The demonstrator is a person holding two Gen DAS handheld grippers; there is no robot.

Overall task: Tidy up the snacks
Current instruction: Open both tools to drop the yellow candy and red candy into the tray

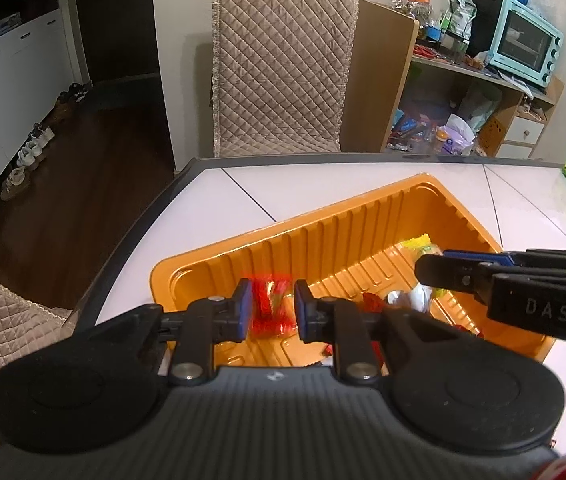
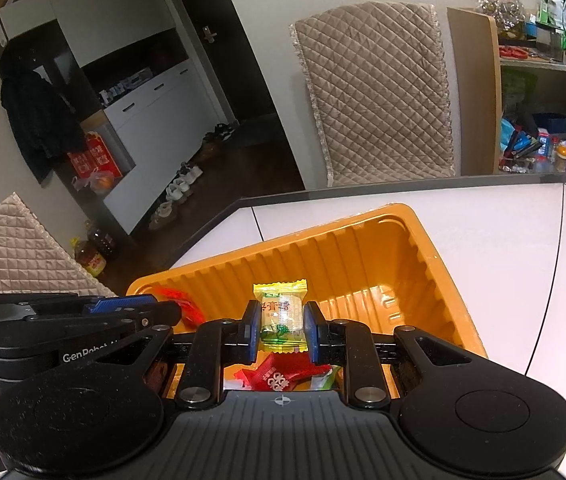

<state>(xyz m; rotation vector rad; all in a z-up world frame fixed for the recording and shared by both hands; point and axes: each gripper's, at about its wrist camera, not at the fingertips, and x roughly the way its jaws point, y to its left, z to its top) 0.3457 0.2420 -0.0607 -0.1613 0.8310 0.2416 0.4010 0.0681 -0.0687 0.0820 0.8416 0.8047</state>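
I am working over a white table (image 2: 483,240) near its corner, where an orange ribbed tray (image 2: 363,248) sits at an angle, and both hand-held grippers hang above it. A few wrapped snacks already lie on the tray floor, among them a red packet (image 2: 279,376) below my right tool. My left gripper (image 1: 273,308) is closed on a red-wrapped candy (image 1: 271,308), blurred in its view, held over the near left part of the tray. My right gripper (image 2: 281,326) pinches a yellow-and-green wrapped candy (image 2: 281,316) by its sides, over the tray's near middle. The risk I judge greatest is the two tools colliding — they are close together over one tray. Next, a slick wrapper could slip early, or a release near the wall could bounce a candy onto the table.
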